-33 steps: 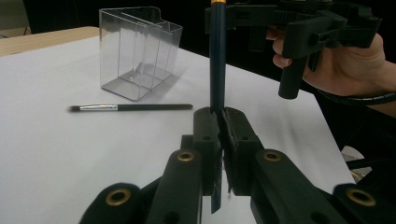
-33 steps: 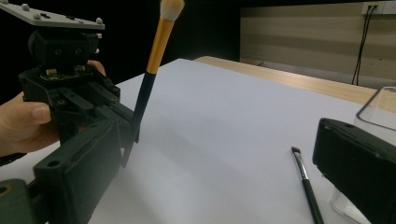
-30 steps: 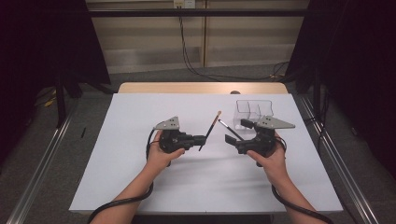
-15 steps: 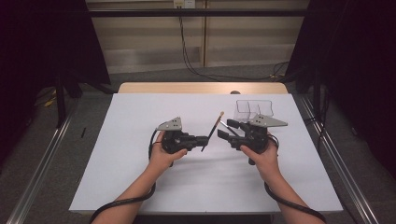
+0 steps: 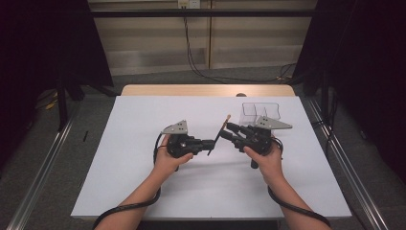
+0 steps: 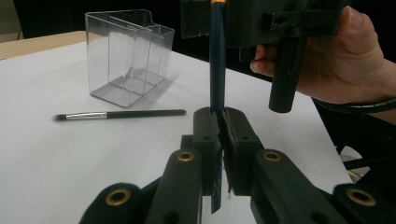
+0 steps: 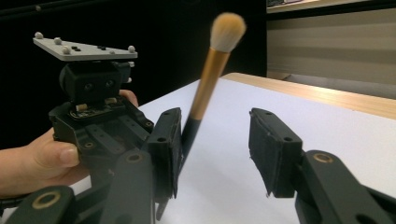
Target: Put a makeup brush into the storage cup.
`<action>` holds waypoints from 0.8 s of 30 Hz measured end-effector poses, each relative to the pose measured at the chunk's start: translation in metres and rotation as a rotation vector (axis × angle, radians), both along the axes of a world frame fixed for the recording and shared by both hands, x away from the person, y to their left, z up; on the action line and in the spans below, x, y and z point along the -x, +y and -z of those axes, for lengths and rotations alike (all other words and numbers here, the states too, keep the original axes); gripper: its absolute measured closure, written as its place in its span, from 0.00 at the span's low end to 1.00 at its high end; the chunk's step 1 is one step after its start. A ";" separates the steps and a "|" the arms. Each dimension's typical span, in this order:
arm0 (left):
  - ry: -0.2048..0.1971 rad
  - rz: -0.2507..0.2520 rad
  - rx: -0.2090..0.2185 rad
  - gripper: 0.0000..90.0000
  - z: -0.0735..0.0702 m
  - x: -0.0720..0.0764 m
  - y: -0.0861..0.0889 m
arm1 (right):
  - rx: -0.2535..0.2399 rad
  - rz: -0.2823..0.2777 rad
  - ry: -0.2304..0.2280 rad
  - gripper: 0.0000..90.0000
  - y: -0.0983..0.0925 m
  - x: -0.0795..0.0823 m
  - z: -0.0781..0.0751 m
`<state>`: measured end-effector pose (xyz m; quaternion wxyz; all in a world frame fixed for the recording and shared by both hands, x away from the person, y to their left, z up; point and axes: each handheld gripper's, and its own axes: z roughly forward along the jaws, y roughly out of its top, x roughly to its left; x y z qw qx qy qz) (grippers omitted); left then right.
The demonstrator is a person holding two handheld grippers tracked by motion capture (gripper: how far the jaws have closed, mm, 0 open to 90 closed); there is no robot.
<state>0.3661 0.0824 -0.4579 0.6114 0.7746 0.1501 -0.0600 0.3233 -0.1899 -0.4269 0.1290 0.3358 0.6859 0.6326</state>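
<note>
In the high view, the left gripper (image 5: 210,142) stands clamped on the dark-handled makeup brush with gold ferrule and tan bristles (image 5: 219,135), held above the white table (image 5: 119,182). The right gripper (image 5: 229,131) has just been closing, its 2 jaws apart around the brush. The left gripper view adds a thin black brush (image 6: 119,114) lying beside a clear plastic compartment box (image 6: 126,56).

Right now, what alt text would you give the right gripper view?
A makeup brush stands tilted between the right gripper's jaws, which have just been closing and still leave a gap on one side. Behind it, the left gripper, in a hand, holds the brush's dark lower handle above the white table.
</note>
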 end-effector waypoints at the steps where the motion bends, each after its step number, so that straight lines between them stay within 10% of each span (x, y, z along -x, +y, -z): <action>1: -0.002 -0.001 0.000 0.94 0.000 0.000 0.000 | 0.000 -0.004 -0.002 0.63 0.001 0.000 0.000; 13: -0.009 0.005 0.019 0.94 0.001 0.001 -0.001 | -0.031 -0.065 0.029 0.90 0.010 0.000 0.001; 24: -0.021 0.016 0.044 0.93 -0.001 0.001 -0.001 | -0.061 -0.106 0.033 0.94 0.013 -0.001 -0.004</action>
